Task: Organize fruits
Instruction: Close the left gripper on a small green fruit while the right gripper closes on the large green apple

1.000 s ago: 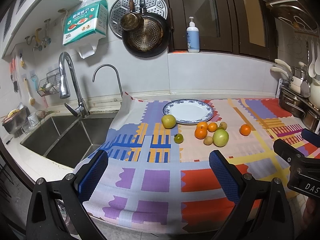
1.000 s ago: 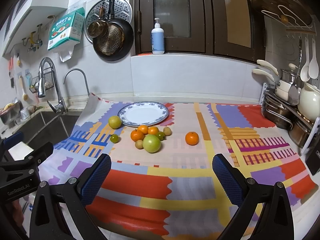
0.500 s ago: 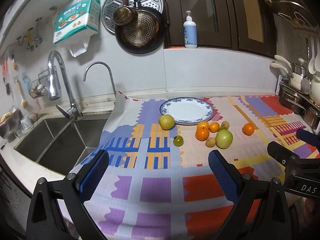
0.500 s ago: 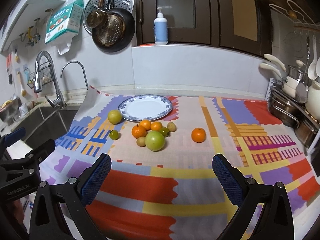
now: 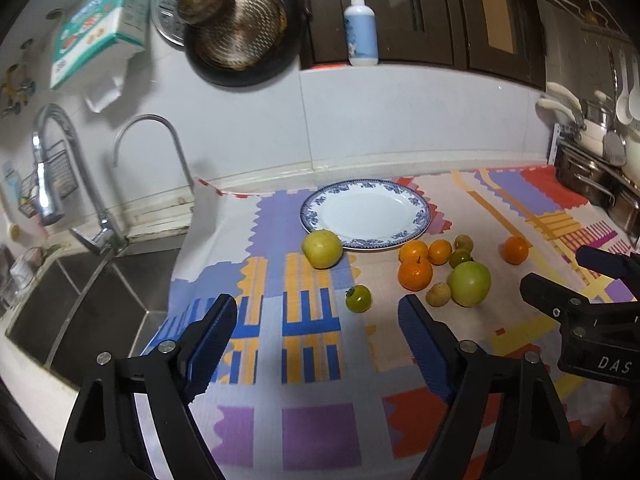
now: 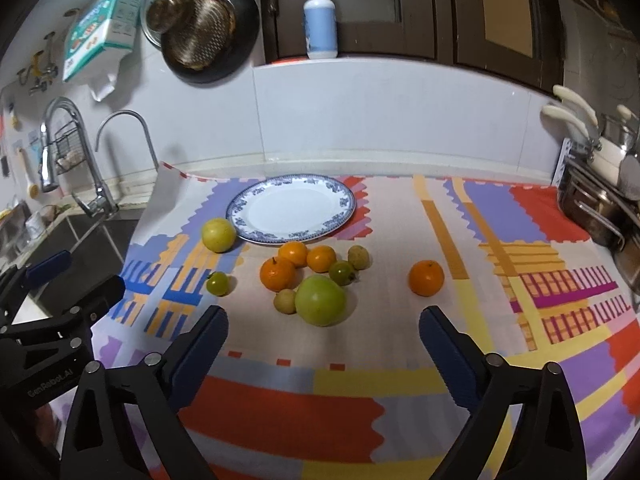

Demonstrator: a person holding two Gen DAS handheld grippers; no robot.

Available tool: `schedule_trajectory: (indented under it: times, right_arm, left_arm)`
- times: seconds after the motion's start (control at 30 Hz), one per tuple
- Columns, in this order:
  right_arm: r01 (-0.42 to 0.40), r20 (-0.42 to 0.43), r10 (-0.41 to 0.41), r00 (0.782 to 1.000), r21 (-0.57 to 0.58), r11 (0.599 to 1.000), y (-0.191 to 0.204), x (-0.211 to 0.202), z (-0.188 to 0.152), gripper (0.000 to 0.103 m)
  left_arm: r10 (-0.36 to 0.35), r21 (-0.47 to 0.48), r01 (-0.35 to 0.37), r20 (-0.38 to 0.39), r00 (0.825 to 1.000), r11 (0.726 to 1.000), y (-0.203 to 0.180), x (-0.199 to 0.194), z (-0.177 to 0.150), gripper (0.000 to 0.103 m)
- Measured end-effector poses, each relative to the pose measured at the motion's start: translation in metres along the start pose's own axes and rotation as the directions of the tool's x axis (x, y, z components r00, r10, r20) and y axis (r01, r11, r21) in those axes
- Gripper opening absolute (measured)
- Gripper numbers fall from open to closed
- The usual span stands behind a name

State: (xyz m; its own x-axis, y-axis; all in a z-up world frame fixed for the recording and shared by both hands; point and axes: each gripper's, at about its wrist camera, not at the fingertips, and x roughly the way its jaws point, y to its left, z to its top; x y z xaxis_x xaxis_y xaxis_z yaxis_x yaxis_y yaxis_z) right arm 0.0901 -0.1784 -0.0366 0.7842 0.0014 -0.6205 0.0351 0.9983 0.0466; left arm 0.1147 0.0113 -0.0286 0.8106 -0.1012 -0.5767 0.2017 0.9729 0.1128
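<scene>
A white plate with a blue rim (image 5: 365,214) (image 6: 291,209) lies empty at the back of a patterned cloth. In front of it lie a yellow fruit (image 5: 322,249) (image 6: 218,234), a small green tomato (image 5: 358,298) (image 6: 218,283), a big green apple (image 5: 469,283) (image 6: 320,300), several oranges (image 6: 278,274) and a lone orange (image 5: 515,250) (image 6: 426,278). My left gripper (image 5: 316,340) is open and empty, near the small tomato. My right gripper (image 6: 323,344) is open and empty, just short of the green apple.
A sink (image 5: 80,300) with a tap (image 5: 48,184) lies to the left of the cloth. Metal pots and utensils (image 6: 600,200) stand at the right edge. A pan (image 5: 240,32) hangs on the back wall, and a soap bottle (image 6: 320,24) stands on the ledge.
Both grippers have moved forward toward the fruits, which now look larger and closer. Both stay open and empty.
</scene>
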Motion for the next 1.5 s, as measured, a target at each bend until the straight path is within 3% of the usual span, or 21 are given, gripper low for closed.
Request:
schedule_trajectory:
  times: [0.4,0.83,1.3,1.5]
  right_arm:
    - [-0.002,-0.140,0.013,0.990,0.074,0.997,-0.004,0.066,0.002,0.077]
    - [-0.023,-0.210,0.049,0.977,0.124,0.992,-0.011,0.104,0.010,0.062]
    - [-0.045,-0.250,0.078,0.965,0.138,0.989,-0.012,0.121,0.009,0.052]
    - [-0.044,-0.251,0.076,0.965,0.129,0.991,-0.011,0.121,0.009,0.051]
  left_arm:
    - [-0.101,0.070,0.108,-0.096,0.990,0.992,-0.002,0.072,0.006,0.068]
    - [-0.207,0.063,0.227,-0.229,0.951,0.972,-0.013,0.129,0.002,0.049]
    - [-0.245,0.056,0.270,-0.278,0.929,0.961,-0.019,0.149,-0.003,0.028]
    - [-0.258,0.055,0.283,-0.273,0.927,0.957,-0.020,0.149,-0.002,0.028]
